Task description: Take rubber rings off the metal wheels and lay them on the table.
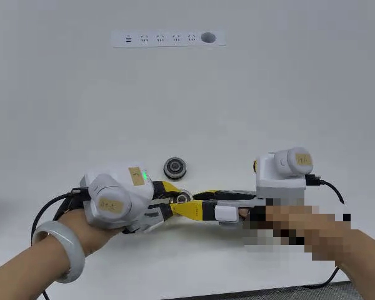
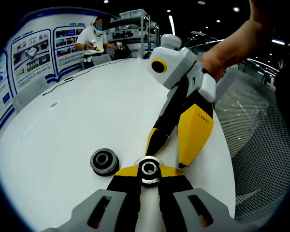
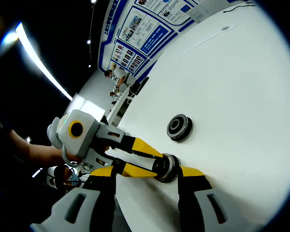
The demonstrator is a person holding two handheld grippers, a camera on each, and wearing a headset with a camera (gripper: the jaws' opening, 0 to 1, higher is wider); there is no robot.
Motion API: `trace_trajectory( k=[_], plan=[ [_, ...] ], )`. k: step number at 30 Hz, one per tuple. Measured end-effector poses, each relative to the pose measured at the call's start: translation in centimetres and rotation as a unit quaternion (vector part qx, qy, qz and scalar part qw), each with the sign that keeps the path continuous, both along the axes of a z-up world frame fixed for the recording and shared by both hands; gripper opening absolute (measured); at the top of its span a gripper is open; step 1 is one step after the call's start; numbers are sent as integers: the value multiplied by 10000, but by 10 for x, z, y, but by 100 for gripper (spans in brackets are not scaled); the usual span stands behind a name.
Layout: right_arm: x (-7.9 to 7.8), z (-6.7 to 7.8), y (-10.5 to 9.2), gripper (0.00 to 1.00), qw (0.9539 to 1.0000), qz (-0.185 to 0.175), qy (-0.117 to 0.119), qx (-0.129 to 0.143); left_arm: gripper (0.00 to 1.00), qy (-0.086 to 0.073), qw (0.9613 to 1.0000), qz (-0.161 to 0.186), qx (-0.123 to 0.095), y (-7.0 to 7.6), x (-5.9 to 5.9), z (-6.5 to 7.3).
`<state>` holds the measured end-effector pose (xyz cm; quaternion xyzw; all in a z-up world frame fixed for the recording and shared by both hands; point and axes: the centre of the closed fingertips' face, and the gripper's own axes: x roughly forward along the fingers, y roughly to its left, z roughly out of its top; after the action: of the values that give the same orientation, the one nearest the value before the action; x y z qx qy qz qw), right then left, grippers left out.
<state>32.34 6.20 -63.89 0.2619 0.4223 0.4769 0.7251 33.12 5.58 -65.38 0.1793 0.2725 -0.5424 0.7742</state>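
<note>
Small dark lettering, roughly "KENSE", on the yellow finger (image 2: 195,125) of the right tool (image 2: 168,154). Handwritten tan stickers (image 1: 110,205) on left tool (image 1: 182,199) and right tool, unreadable. Wall posters (image 2: 19,58) likewise illegible.

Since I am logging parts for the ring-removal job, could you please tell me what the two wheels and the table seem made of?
Held wheel: silvery metal, polished, by its bright glints; the dark ring on it may be rubber.
Loose wheel: dull black outer ring, likely rubber, round a grey metal centre.
Table: smooth white top with a faint sheen, perhaps laminate.
</note>
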Motion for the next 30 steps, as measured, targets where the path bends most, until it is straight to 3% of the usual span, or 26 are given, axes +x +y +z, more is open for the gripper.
trace_trajectory(
  k=[17, 30],
  plan=[
    [-12, 1, -1, 51, 9997, 86, 204, 94, 12, 9, 10000, -8, -27, 0, -1, 0],
    [-10, 4, -4, 51, 9992, -29, 322, 238, 12, 23, 10000, 6, -42, 1, -1, 0]
  ],
)
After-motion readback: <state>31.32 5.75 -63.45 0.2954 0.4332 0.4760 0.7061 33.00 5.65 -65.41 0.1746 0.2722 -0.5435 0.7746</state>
